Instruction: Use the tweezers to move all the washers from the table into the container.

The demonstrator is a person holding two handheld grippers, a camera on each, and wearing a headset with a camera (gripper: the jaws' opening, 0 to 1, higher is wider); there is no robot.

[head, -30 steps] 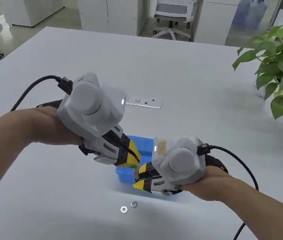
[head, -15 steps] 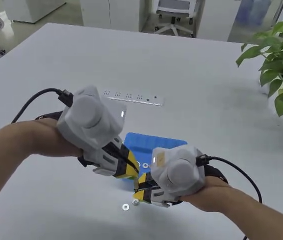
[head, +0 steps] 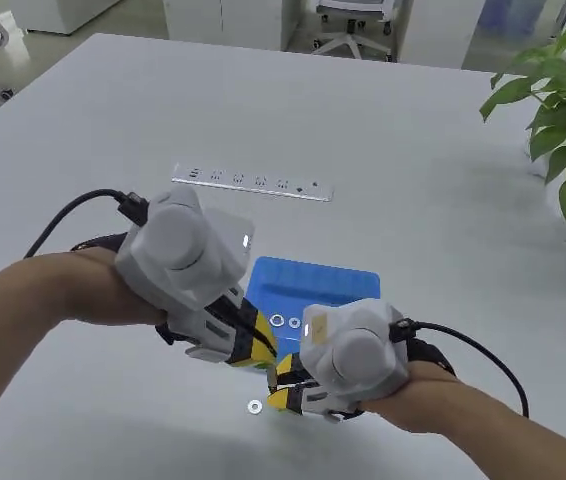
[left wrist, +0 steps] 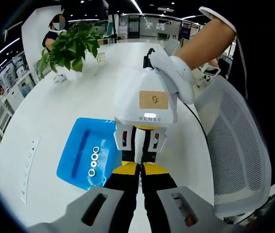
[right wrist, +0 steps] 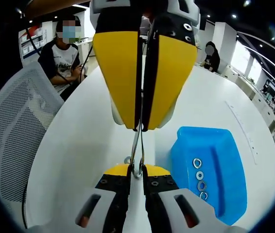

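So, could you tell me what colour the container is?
Bright blue plastic container, clearest in the right gripper view.

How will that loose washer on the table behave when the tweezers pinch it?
The washer lies flat and thin on the smooth table, so a push would probably skid it. It looks like a small stiff metal ring, likely light, and might slip from the narrow tweezers.

We work in a bright open office.
Around our white table [head: 413, 130] we see a leafy plant [head: 561, 95], wheeled chairs [head: 348, 22] and a power strip [head: 251, 182].
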